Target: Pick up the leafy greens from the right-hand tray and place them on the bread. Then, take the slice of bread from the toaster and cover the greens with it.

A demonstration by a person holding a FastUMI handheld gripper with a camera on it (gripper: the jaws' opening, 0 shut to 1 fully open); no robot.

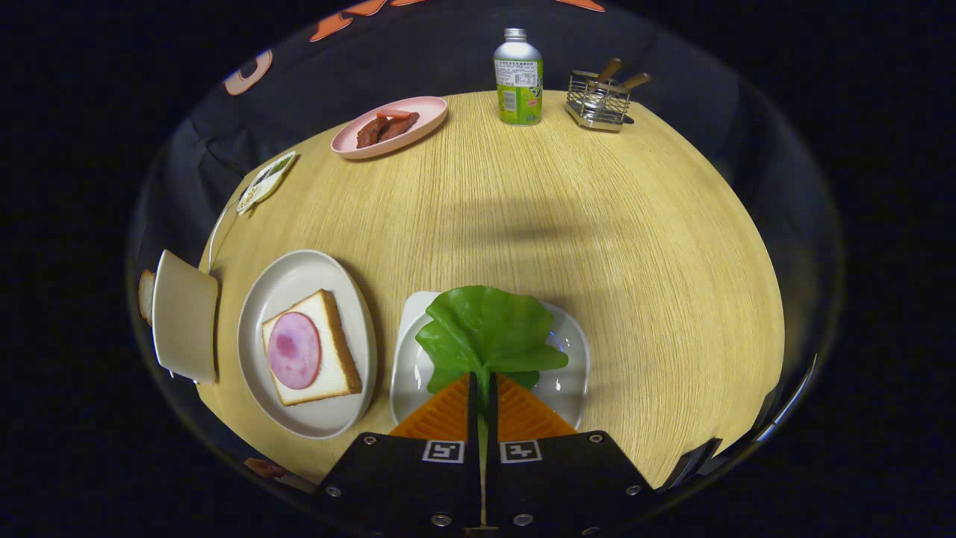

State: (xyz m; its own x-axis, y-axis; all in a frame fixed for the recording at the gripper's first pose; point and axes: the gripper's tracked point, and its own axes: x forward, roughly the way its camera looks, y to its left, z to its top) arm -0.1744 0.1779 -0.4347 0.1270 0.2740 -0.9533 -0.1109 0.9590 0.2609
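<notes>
Gripping the stem of the leafy greens, the gripper has its two fingers pressed together with only the thin green stalk running down the narrow slit between them. The leaf fans out just ahead of the fingertips, broad and crinkled, spreading over a white tray that sits on a pale wooden table; whether the leaf touches the tray or hangs just above it cannot be told.

Beside the white tray, to the left of the fingers, lies an oval cream plate. On it rests a slice of bread with a browned crust, and a round pink slice of ham lies flat on top of the bread.

Farther left, at the table's edge, stands a beige toaster, with the rounded end of a second bread slice showing just past it. A small flat packet lies near the edge beyond the toaster.

Well beyond the fingers, on the far side of the table, a pink oval dish holds dark reddish-brown pieces of food. To its right stands a bottle with a silver top and green label, and next to that a wire basket with wooden handles sticking out.
</notes>
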